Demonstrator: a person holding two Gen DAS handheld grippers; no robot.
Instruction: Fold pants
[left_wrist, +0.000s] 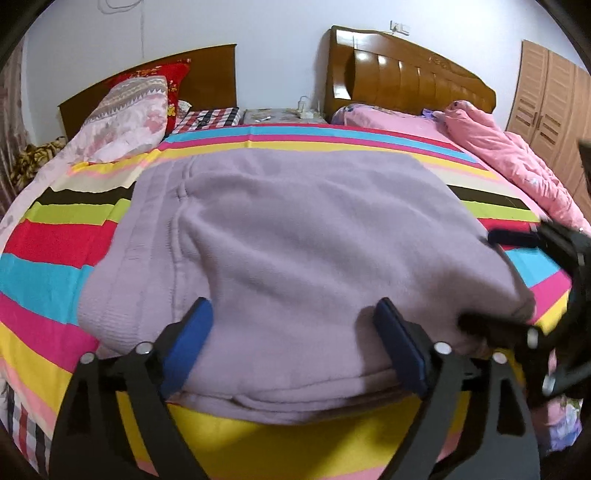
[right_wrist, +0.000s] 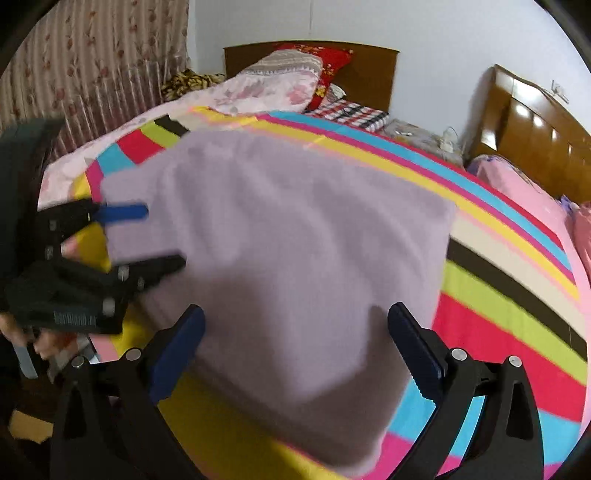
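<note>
Striped sheet (left_wrist: 55, 280) spread across the bed, floral pillow (left_wrist: 125, 118) against a dark headboard (left_wrist: 214, 74), pink quilt (left_wrist: 517, 162) bunched up beside the glossy headboard (left_wrist: 406, 77), wardrobe (left_wrist: 546, 92) in the corner.

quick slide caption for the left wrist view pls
Open left claw over the near edge of folded lilac pants on a striped bedspread, right claw alongside.

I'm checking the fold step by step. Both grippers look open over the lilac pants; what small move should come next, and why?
Probably draw both grippers back from the bundle. The pants already lie as a compact folded stack on the striped sheet, and the left gripper and right gripper stand open around its near edge, gripping nothing.
</note>
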